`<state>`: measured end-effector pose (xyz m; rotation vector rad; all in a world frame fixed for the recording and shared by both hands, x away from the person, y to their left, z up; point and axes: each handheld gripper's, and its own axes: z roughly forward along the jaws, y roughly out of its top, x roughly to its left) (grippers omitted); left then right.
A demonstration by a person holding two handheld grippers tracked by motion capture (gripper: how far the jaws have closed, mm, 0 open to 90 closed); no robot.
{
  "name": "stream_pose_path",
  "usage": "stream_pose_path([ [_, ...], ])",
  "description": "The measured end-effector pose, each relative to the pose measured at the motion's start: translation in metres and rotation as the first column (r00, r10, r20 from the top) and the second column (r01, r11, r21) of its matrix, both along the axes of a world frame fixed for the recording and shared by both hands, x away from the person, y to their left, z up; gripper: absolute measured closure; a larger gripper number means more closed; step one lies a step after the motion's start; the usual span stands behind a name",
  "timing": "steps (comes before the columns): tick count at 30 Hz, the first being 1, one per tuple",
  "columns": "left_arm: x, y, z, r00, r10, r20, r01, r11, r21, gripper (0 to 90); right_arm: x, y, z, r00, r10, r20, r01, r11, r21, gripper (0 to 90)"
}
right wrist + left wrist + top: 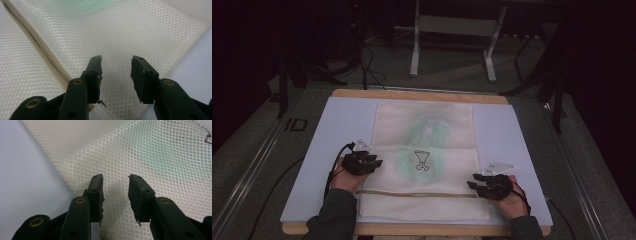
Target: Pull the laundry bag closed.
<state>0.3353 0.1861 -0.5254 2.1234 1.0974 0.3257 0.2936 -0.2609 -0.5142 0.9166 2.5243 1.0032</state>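
- A dark room; a pale sheet [327, 145] covers the table.
- The mesh bag [424, 165] lies flat in the middle.
- The left gripper [374, 162] and right gripper [473, 181] are both open over its side edges, holding nothing.
- This looks like the approach step; next, each must close on an edge.

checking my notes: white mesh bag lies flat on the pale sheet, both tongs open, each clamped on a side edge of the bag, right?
Not clamped. Both gripper views show the left tongs and right tongs open over the mesh bag, nothing pinched between the jaws. The rest holds: the bag lies flat on the pale sheet, tongs at its side edges.
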Motion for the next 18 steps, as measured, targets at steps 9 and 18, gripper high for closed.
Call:
stream_pose_path([
  [9, 0.0, -0.003, 0.0, 0.9976, -0.065, -0.025, 0.065, 0.9978, 0.012, 65.5, -0.005, 0.014, 0.001, 0.999, 0.045, -0.007, -0.045, 0.9989, -0.013, 60.0],
  [18, -0.001, -0.006, 0.002, 0.9934, -0.109, -0.037, 0.109, 0.994, 0.003, 66.7, -0.008, 0.034, 0.002, 0.9944, 0.105, -0.015, -0.105, 0.9943, -0.019, 60.0],
])
